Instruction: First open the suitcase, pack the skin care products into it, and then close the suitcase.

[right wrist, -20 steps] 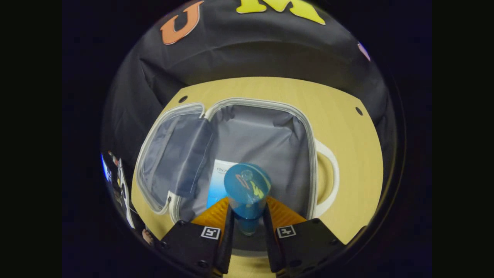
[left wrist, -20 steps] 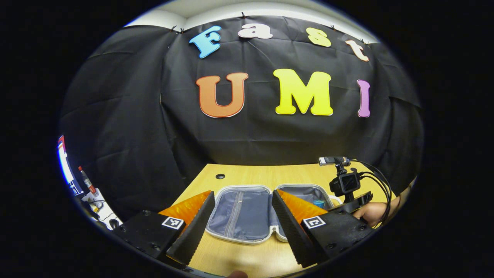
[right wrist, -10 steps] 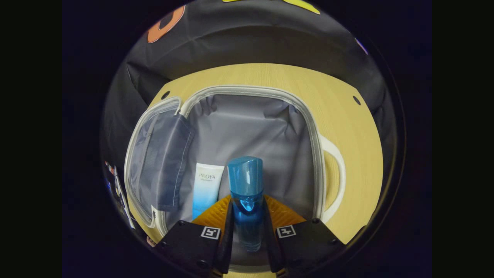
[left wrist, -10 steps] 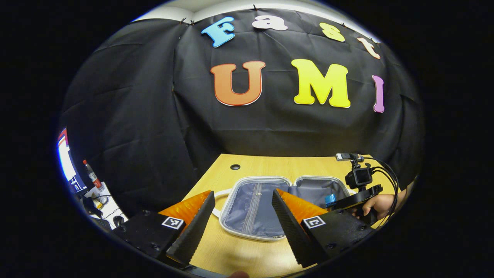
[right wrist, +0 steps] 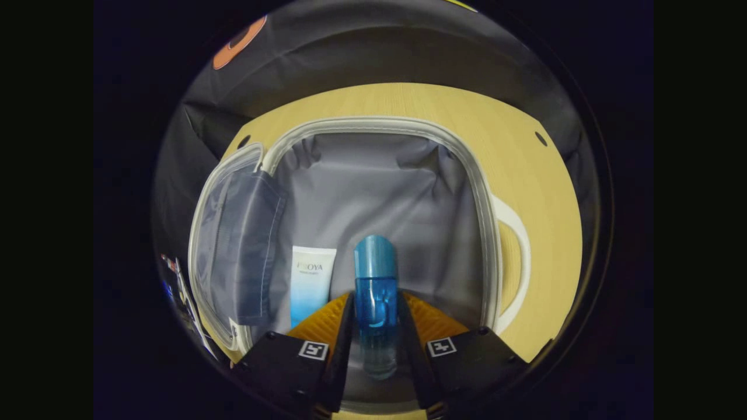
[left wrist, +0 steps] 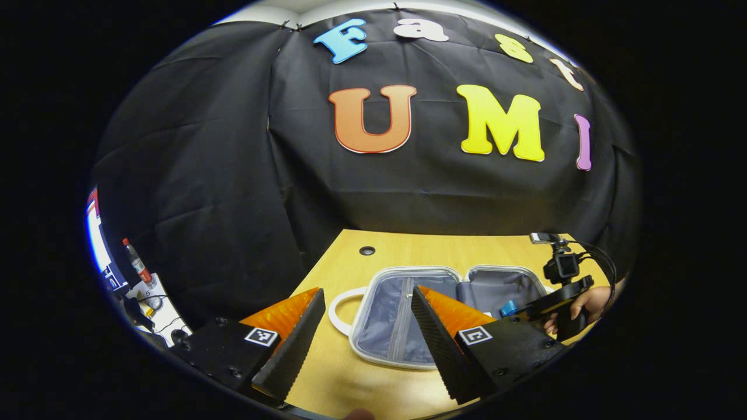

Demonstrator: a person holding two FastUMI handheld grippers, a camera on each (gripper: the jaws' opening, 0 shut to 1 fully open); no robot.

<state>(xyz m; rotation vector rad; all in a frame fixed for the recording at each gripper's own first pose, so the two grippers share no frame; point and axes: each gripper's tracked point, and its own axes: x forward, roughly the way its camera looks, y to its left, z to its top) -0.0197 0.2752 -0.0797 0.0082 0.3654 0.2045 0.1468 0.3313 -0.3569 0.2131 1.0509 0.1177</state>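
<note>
My right gripper (right wrist: 376,344) clamps the blue bottle (right wrist: 375,291) over the open suitcase (right wrist: 373,192), beside the tube (right wrist: 310,280); released high, it may roll. My left gripper (left wrist: 365,338) hangs empty, wide apart.

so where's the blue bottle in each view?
Left gripper view: blue bottle at lower right, a small blue bit in the far hand-held gripper over the open suitcase.
Right gripper view: bottom centre, between that gripper's fingers, beside the white tube.
Shared landmark: the suitcase's grey lining.
</note>
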